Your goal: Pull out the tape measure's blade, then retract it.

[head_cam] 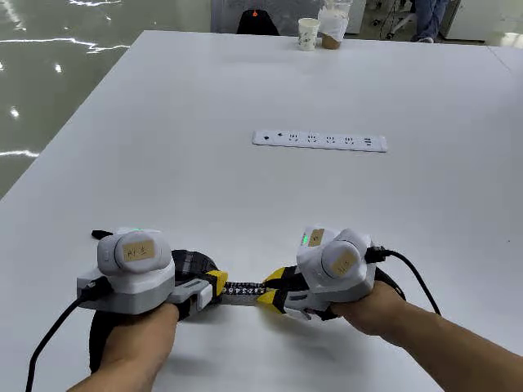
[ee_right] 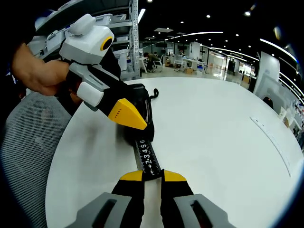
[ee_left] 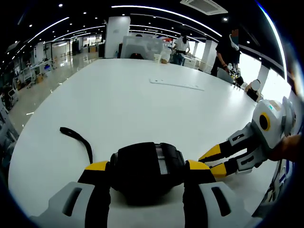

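Head view: power strip (head_cam: 319, 140), paper cup (head_cam: 308, 34) well beyond tape measure (head_cam: 190, 264).

Readable markings, as logged:
1. Blade (ee_right: 147, 156) of the tape measure (ee_right: 147, 105): I read the printed numerals 2, 3, 4, 5, 6 running along it.
2. Tan stickers (head_cam: 139, 250) on my left gripper (head_cam: 214, 286) and right gripper (head_cam: 272, 290): handwriting, perhaps two characters each, was illegible.
3. Paper cup (head_cam: 308, 33): the print was too small to read.
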